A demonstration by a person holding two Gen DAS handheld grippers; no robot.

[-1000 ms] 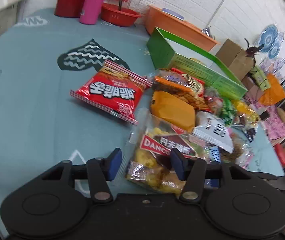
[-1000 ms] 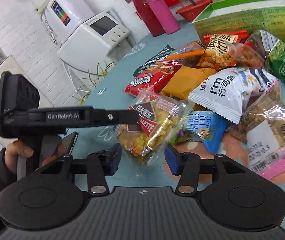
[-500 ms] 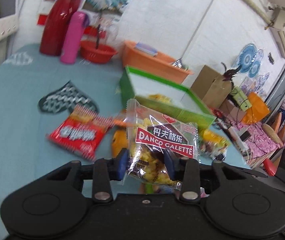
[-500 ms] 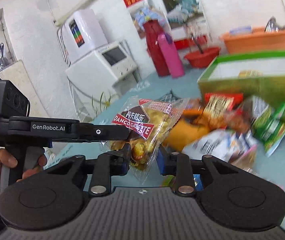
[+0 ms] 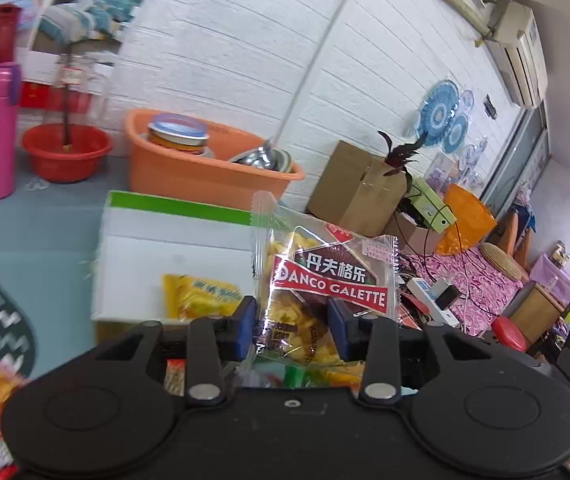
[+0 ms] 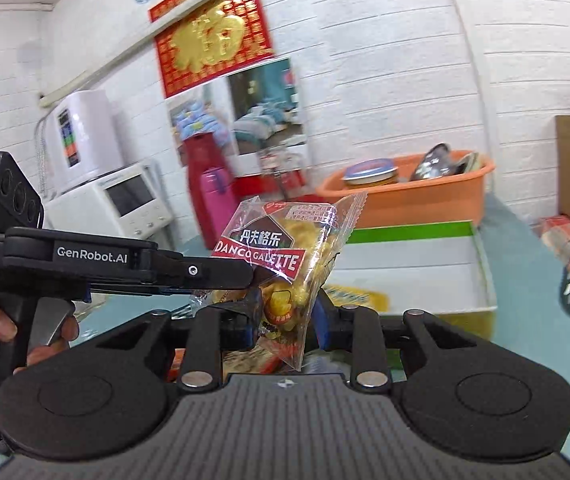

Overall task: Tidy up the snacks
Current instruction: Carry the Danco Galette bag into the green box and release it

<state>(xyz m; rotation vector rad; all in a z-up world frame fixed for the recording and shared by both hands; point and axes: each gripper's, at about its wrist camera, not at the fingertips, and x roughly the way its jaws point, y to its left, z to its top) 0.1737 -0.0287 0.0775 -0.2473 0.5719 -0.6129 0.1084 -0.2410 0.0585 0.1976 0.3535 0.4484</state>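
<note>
Left wrist view: the left gripper (image 5: 291, 330) clamps the Danco Galette packet (image 5: 325, 292) above the teal table (image 5: 25, 224), before the green-rimmed box (image 5: 173, 248) and white brick wall (image 5: 245, 60). Right wrist view: the right gripper (image 6: 285, 322) also pinches the packet (image 6: 289, 264), with an orange tub (image 6: 405, 200) behind.

Danco Galette packet (image 5: 317, 292) pinched in left claw (image 5: 291, 330), above green-rimmed box (image 5: 173, 240) with yellow packet (image 5: 199, 294).

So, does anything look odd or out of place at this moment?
Yes. One snack bag is up in the air, tilted, and both the left gripper and the right gripper appear closed on it. Two grippers on one small bag looks unusual. The bag itself seems undamaged.
</note>
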